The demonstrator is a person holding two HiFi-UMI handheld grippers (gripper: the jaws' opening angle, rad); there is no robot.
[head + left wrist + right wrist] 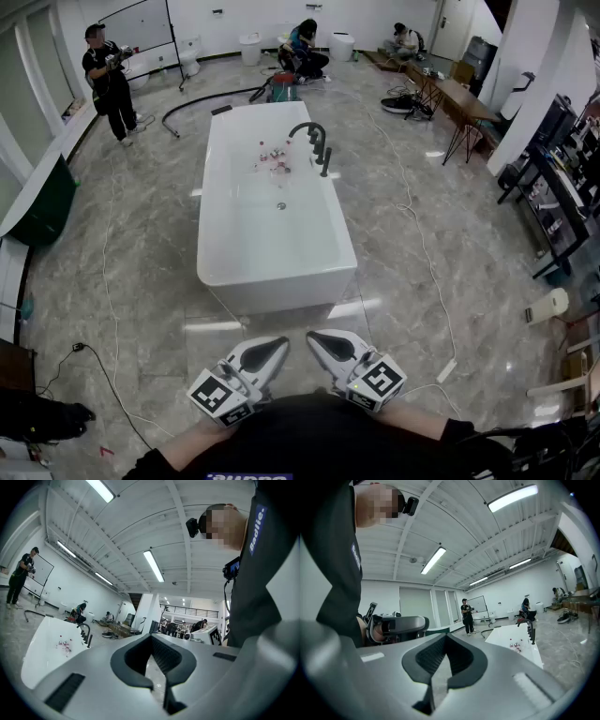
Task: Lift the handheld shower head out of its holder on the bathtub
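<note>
A grey marble floor fills the room, and a white tub stands in the middle of it, its long side running near to far. A person in black stands far left, and two more crouch or sit along the far wall. Black fittings rise from the tub's right rim towards its far end. The shower head stands among them, too small to tell apart from its holder, well away from both grippers. The left gripper and the right gripper are held level, side by side, close to the wearer's body at the near edge, short of the tub's near end. Each has its jaws closed tip to tip with nothing between them. Small reddish bits lie inside the tub near the fittings.
</note>
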